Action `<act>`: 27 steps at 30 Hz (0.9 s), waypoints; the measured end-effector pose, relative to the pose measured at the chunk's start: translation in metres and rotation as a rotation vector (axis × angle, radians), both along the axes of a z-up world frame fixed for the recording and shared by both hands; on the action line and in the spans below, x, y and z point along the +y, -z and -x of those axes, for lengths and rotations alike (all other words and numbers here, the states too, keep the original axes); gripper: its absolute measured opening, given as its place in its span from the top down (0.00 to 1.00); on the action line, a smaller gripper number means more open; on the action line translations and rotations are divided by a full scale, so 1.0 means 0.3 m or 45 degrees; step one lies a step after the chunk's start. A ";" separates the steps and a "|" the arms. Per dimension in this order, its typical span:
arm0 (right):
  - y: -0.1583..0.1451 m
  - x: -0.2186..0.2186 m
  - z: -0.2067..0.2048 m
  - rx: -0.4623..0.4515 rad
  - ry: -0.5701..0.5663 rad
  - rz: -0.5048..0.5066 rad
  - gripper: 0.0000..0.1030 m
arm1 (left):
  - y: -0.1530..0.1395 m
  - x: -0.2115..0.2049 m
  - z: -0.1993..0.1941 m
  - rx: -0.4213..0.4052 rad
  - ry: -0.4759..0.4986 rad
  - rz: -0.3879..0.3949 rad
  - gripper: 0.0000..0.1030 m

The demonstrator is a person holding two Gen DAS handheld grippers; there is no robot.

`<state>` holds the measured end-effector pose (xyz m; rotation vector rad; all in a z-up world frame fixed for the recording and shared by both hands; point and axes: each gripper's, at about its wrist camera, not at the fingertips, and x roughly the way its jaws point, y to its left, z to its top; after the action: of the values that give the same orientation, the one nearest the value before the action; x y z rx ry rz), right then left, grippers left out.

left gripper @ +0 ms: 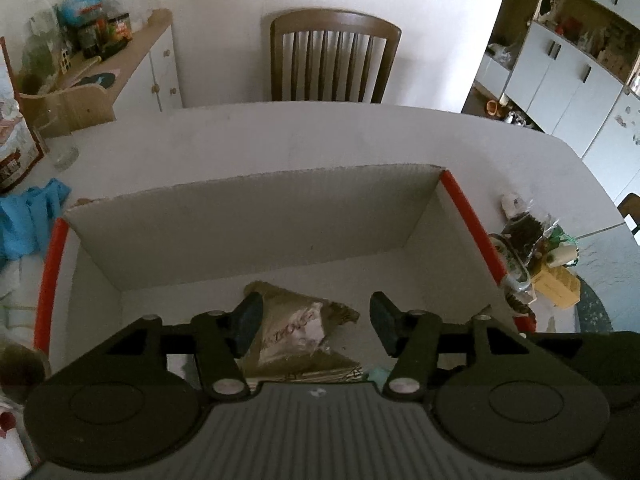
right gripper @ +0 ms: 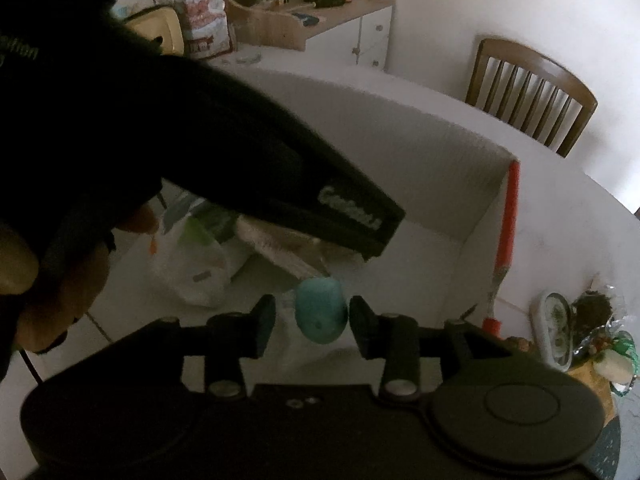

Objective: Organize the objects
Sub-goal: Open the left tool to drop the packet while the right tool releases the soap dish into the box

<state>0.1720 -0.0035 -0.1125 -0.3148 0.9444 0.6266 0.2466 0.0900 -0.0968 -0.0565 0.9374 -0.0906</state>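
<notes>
A shallow white cardboard box (left gripper: pixel 256 232), with plain matte walls and a raw corrugated top edge, is sitting on a white desk (left gripper: pixel 360 136). Strips of smooth red tape (left gripper: pixel 472 224) are running along its two side rims. The box serves as the landmark here.

The left gripper (left gripper: pixel 316 328), black plastic with ribbed dark pads, is hovering above the near part of the box floor. Its jaws are standing apart and released, touching nothing. Below the gap between them, a crinkled clear plastic packet (left gripper: pixel 304 332) is lying flat on the box floor; it looks roughly triangular, with brownish contents and a pale label, its pointed end aiming toward the far wall of the box.

The right gripper (right gripper: pixel 312 320), of the same black build, is also hanging over the inside of the box, close to its near edge. A smooth turquoise egg-shaped object (right gripper: pixel 320 308) is sitting between the jaws with its long axis upright and its narrower end pointing down. A thin gap is showing on each side of it, so the pads are not pressing on it; the jaws are loosened.

A dark sleeve (right gripper: pixel 224 152) with pale lettering on its cuff is stretching across the box from the left side of the right wrist view. Beneath it, inside the box, a soft white plastic bag (right gripper: pixel 192 272) is lying crumpled.

Beyond the box's far wall, a brown wooden chair (left gripper: pixel 336 56) with a slatted back is standing against the desk.
</notes>
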 end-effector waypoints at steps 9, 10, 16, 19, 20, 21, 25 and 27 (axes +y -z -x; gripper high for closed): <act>-0.084 -0.042 0.058 -0.046 0.025 -0.084 0.53 | -0.070 -0.009 0.063 -0.074 -0.007 0.001 0.43; -0.092 -0.048 0.065 -0.047 0.030 -0.095 0.53 | -0.079 -0.012 0.072 -0.084 -0.005 -0.003 0.43; -0.132 -0.095 0.090 -0.068 0.054 -0.132 0.50 | -0.134 -0.029 0.133 -0.139 -0.013 0.012 0.43; -0.164 -0.127 0.083 -0.085 0.071 -0.160 0.42 | -0.162 -0.042 0.159 -0.169 -0.010 0.005 0.43; -0.175 -0.138 0.081 -0.089 0.076 -0.174 0.42 | -0.170 -0.048 0.169 -0.178 -0.009 0.003 0.43; -0.184 -0.151 0.084 -0.093 0.078 -0.187 0.42 | -0.178 -0.051 0.180 -0.187 -0.008 0.003 0.43; -0.206 -0.189 0.077 -0.107 0.083 -0.216 0.36 | -0.210 -0.068 0.220 -0.222 -0.009 0.024 0.31; -0.219 -0.215 0.084 -0.112 0.086 -0.226 0.36 | -0.221 -0.079 0.237 -0.233 -0.009 0.031 0.31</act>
<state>0.1467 -0.0681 -0.0468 -0.1501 0.8059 0.6252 0.1754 0.0663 -0.0305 -0.0727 0.7531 -0.0988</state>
